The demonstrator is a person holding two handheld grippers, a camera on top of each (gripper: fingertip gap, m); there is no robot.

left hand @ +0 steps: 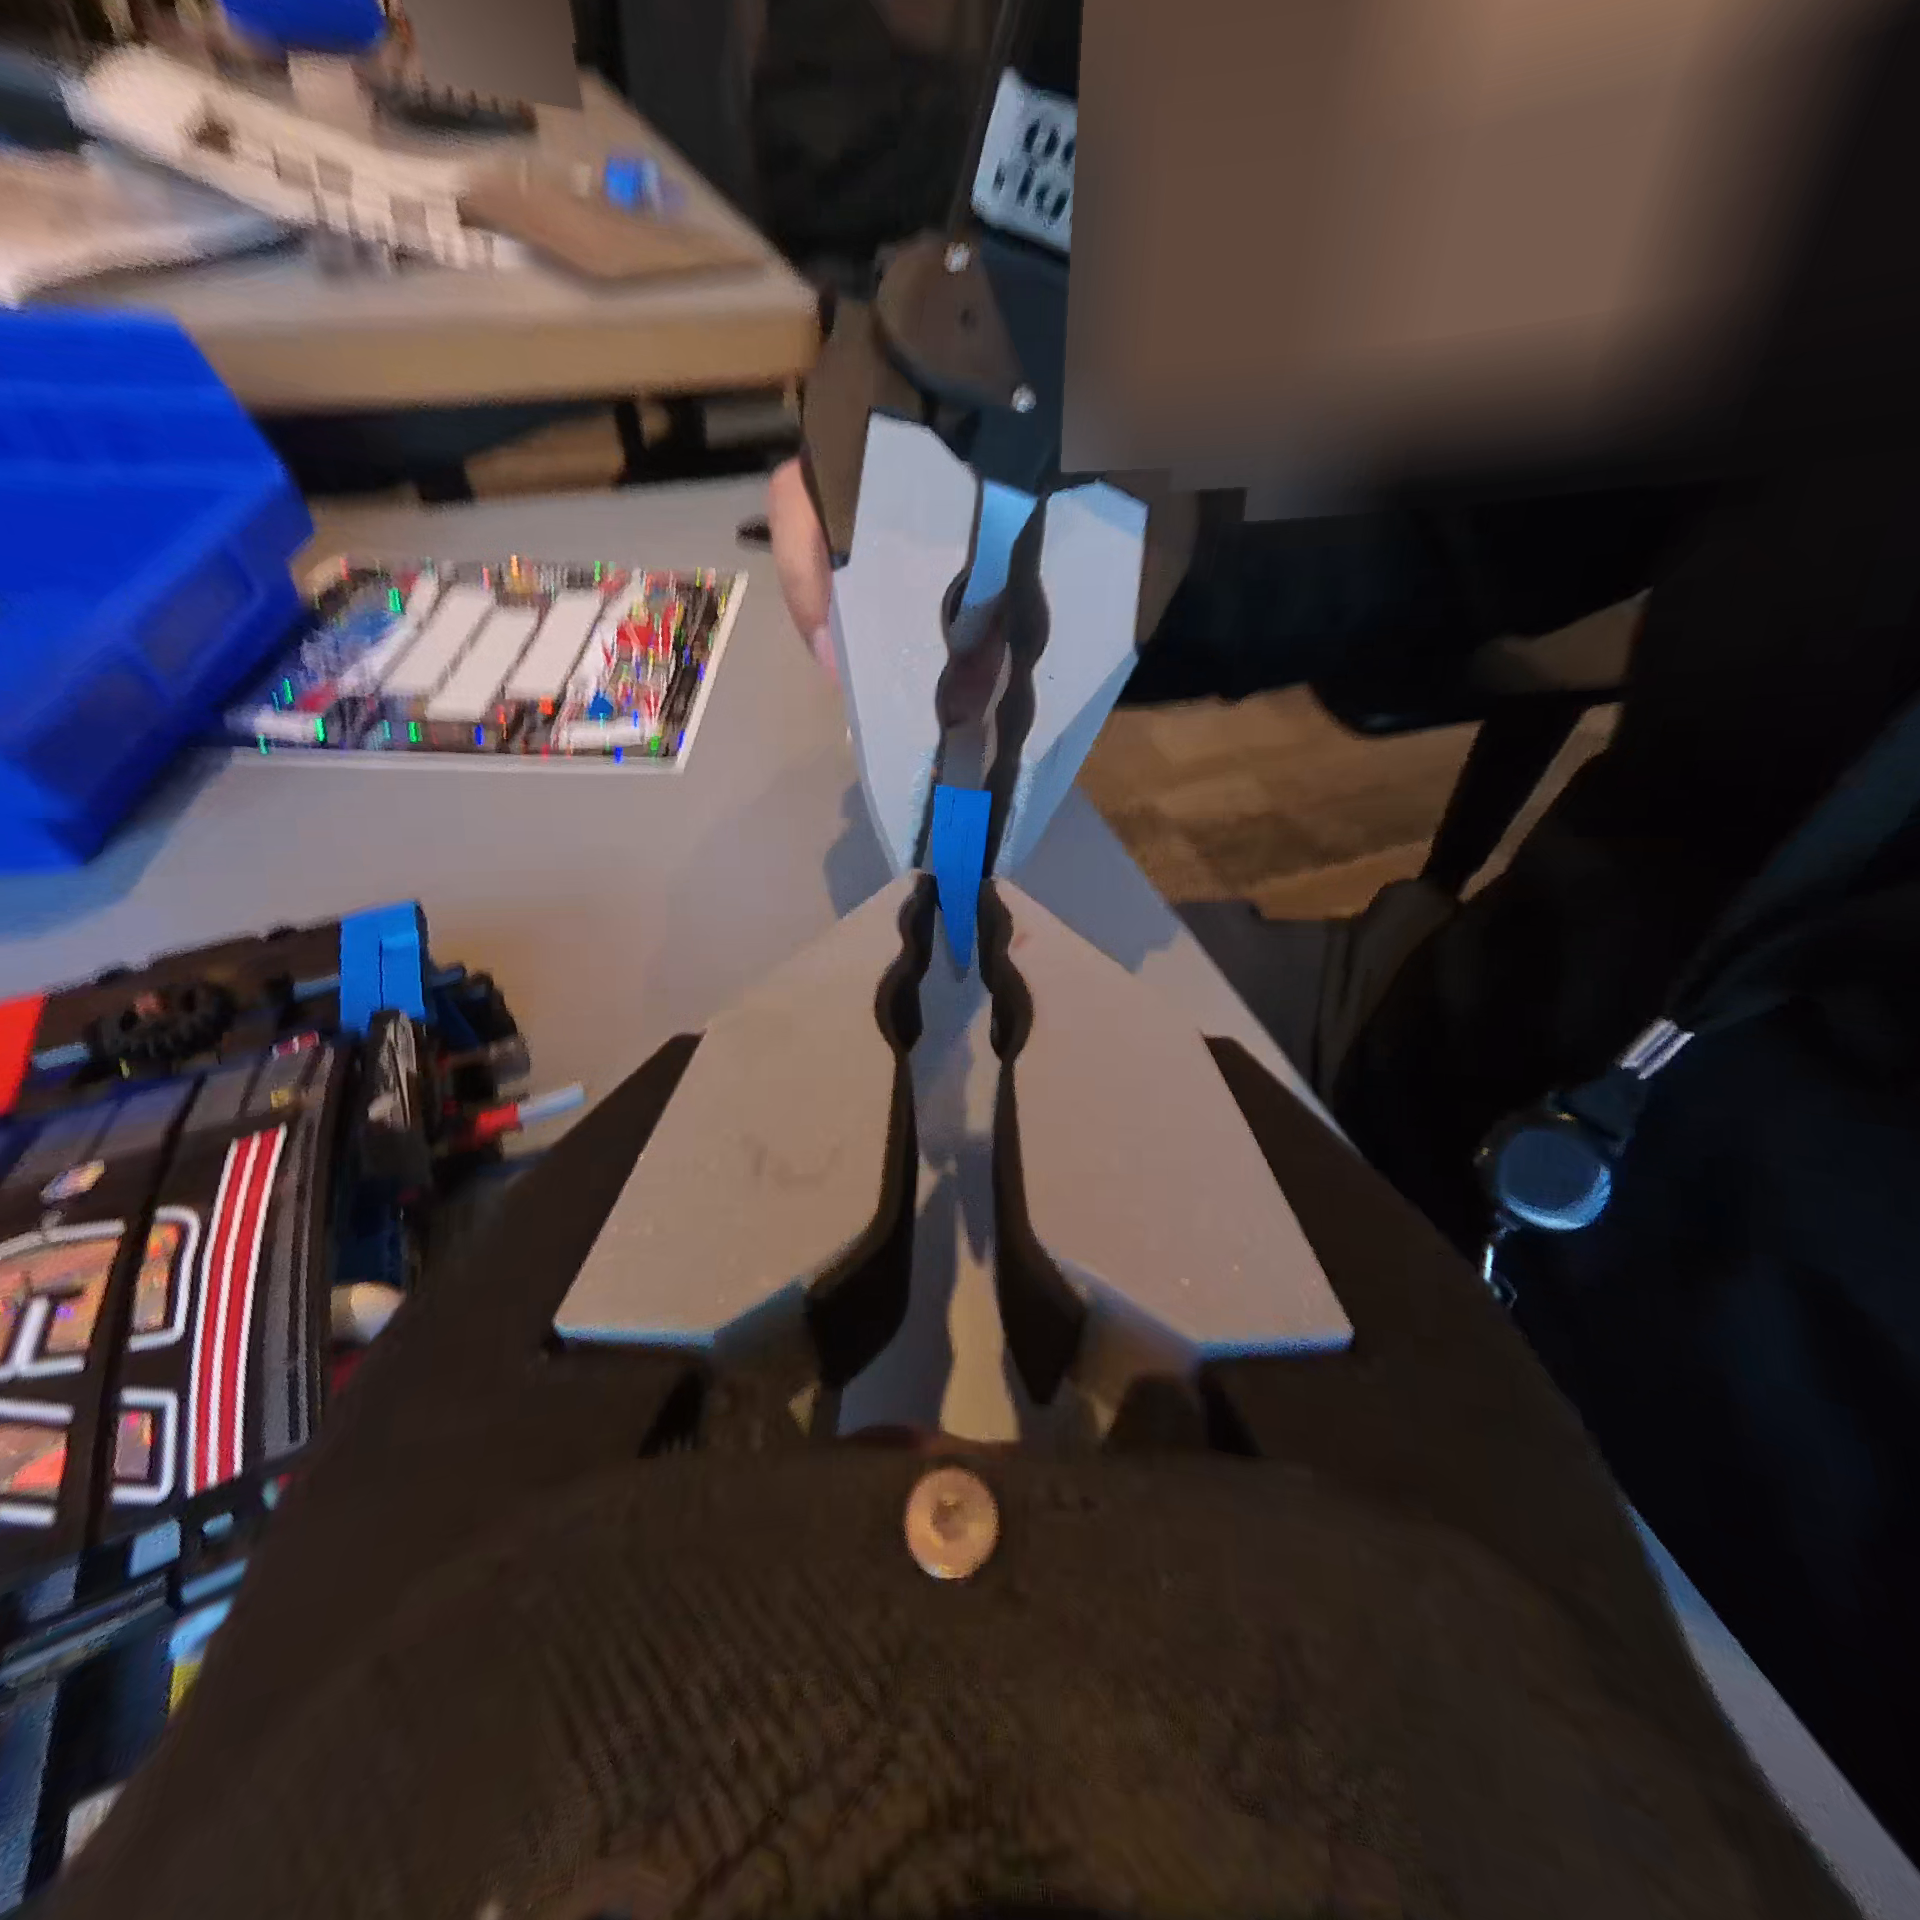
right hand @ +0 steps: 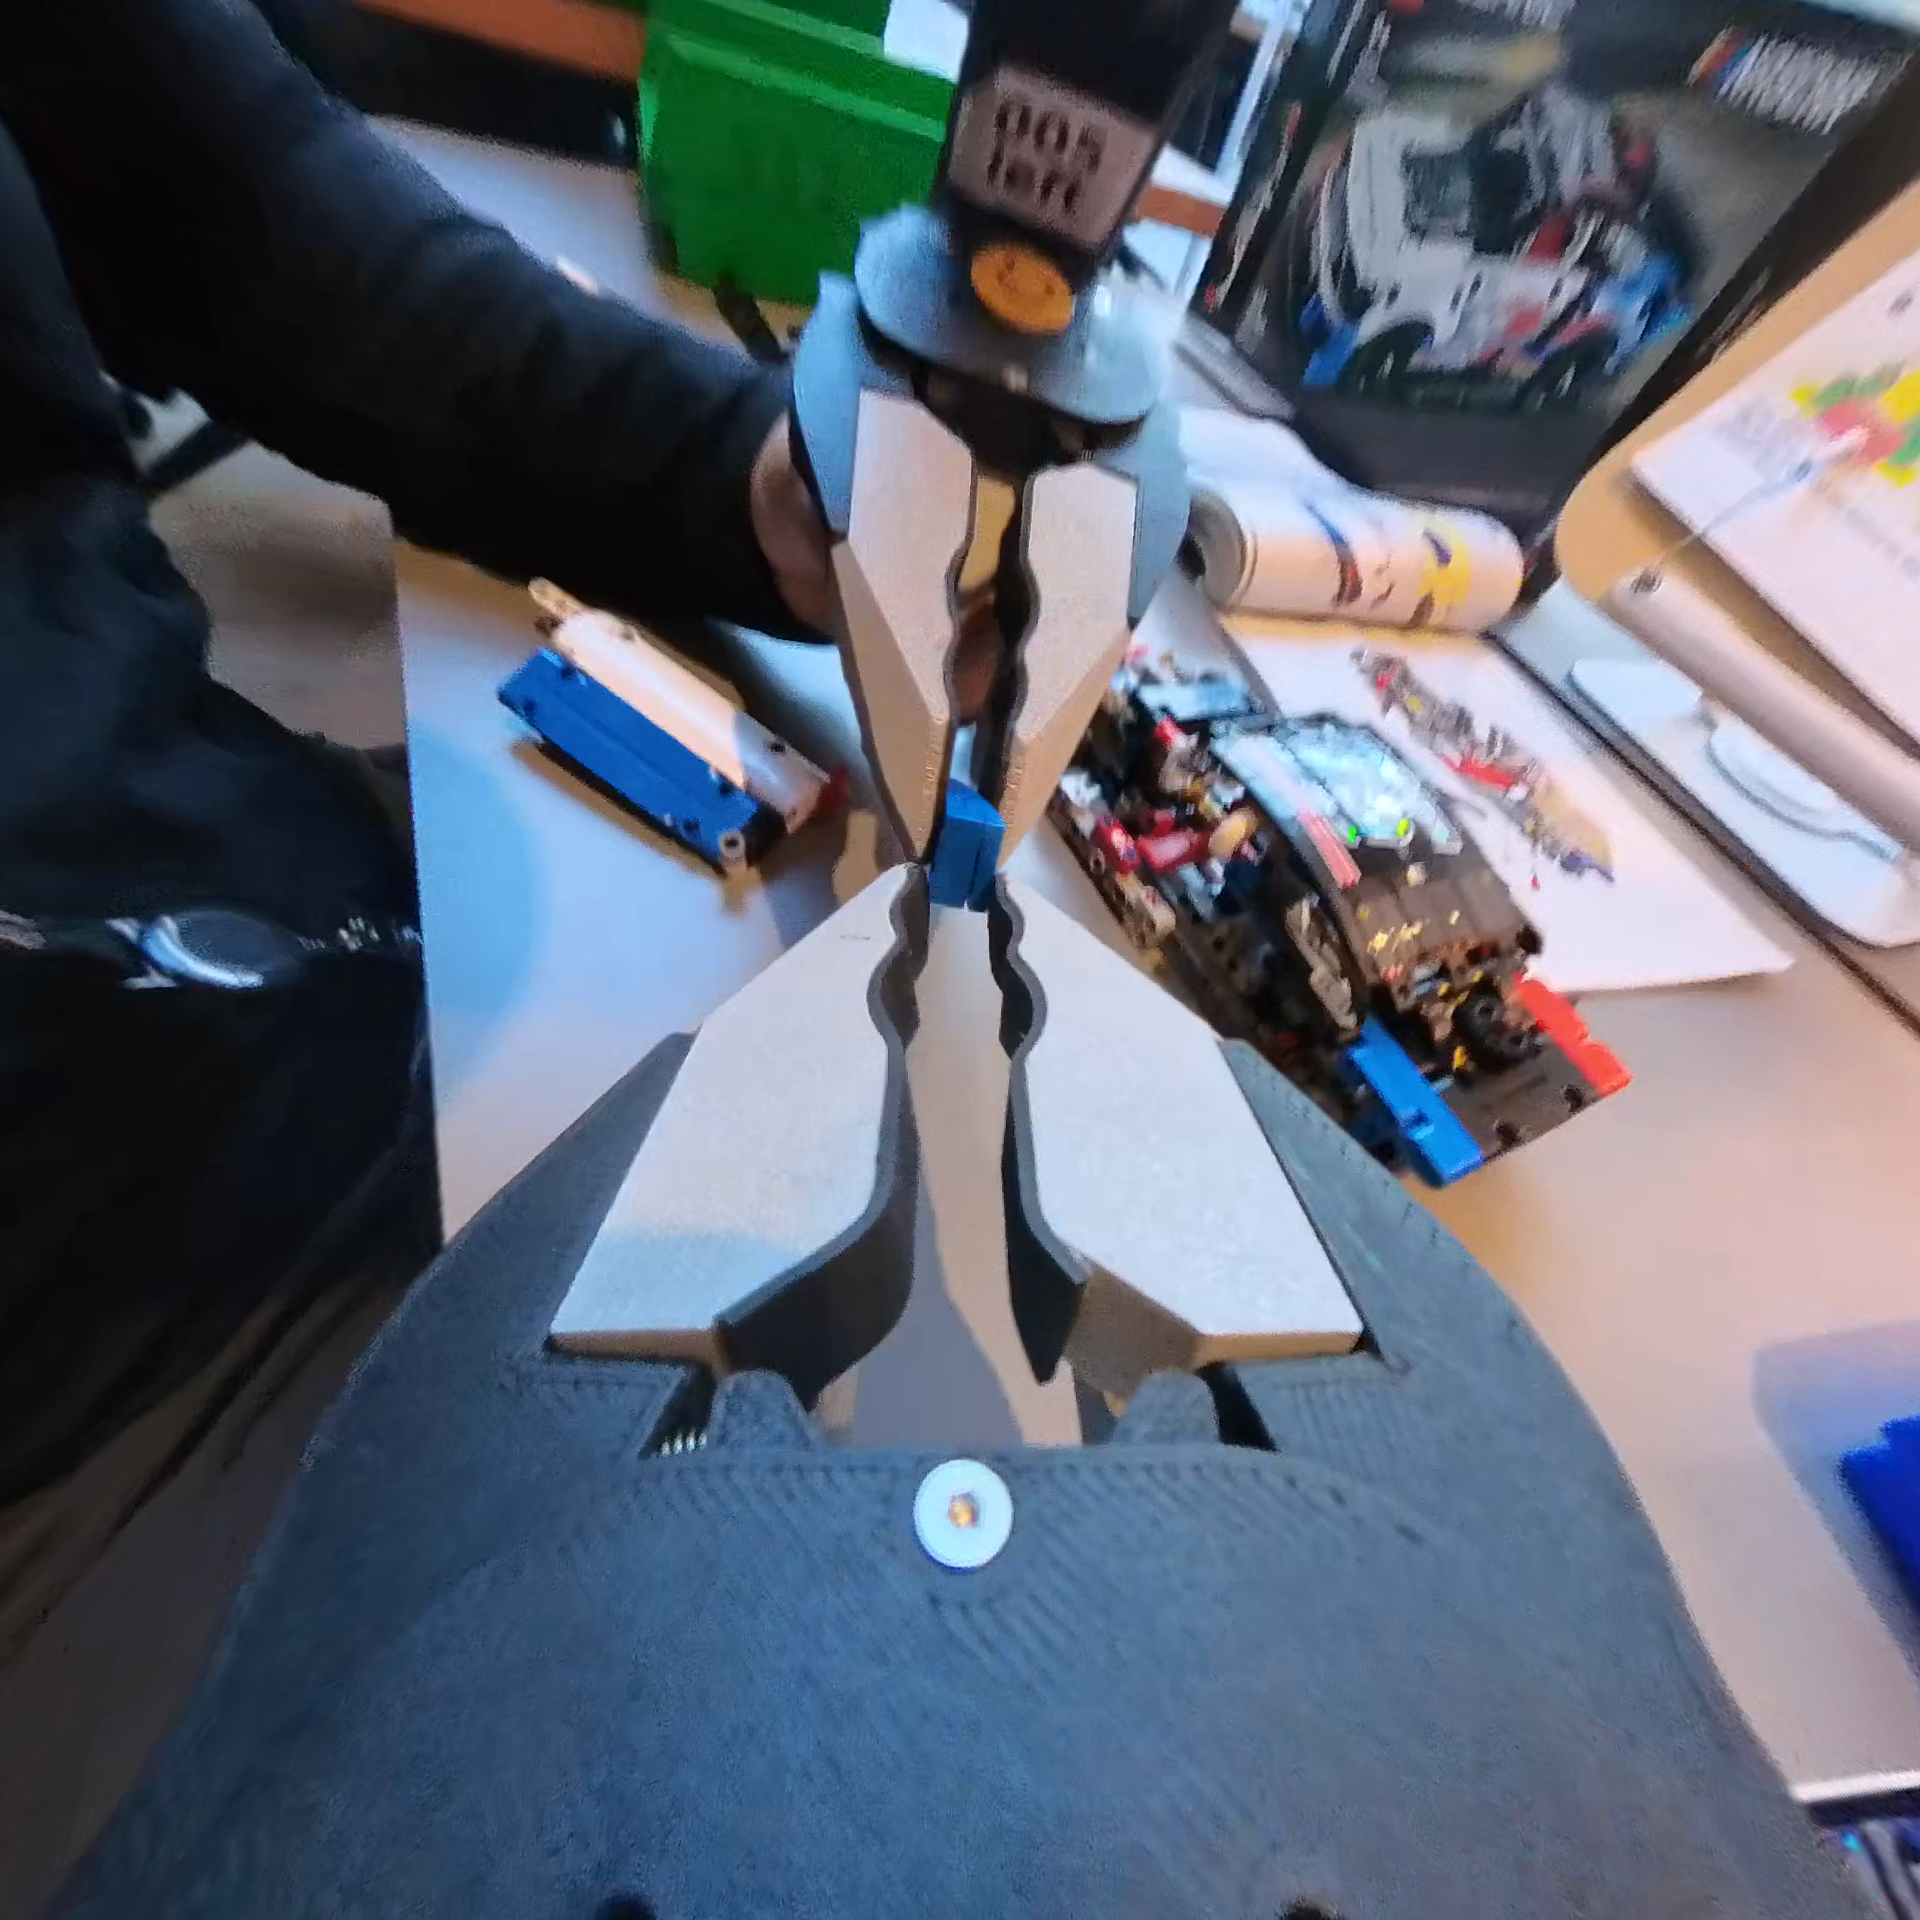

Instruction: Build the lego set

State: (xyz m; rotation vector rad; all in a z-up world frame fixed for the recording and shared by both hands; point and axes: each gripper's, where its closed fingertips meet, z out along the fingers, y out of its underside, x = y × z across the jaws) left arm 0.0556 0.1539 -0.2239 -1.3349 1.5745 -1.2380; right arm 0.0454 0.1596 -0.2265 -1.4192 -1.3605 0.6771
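Both grippers meet tip to tip above the worktop [right hand: 582,966], each with jaws clamped on the same small blue lego piece [left hand: 960,883]. The left gripper [left hand: 954,914] pinches the narrow wedge end; the right gripper [right hand: 961,894] pinches the blocky end. The piece is held in the air, off the surface, over the worktop's near edge by the person's dark sleeve [right hand: 436,395].

Worktop is pale grey. The partly built lego car [right hand: 1330,883], black with blue and red parts, sits on it beside the grippers, on a printed sheet [right hand: 1621,894]. A blue and white sub-assembly [right hand: 665,743] lies apart from the car, nearer the edge by the sleeve. A blue bin [left hand: 114,561] stands by a tray of sorted small parts [left hand: 499,665].

Farther back: green bin [right hand: 779,135], the set's box [right hand: 1538,229] standing upright, a rolled sheet [right hand: 1351,551] in front of it, an open instruction booklet [right hand: 1808,499]. A second table [left hand: 488,281] behind carries blurred clutter. Floor is brownish [left hand: 1278,800].
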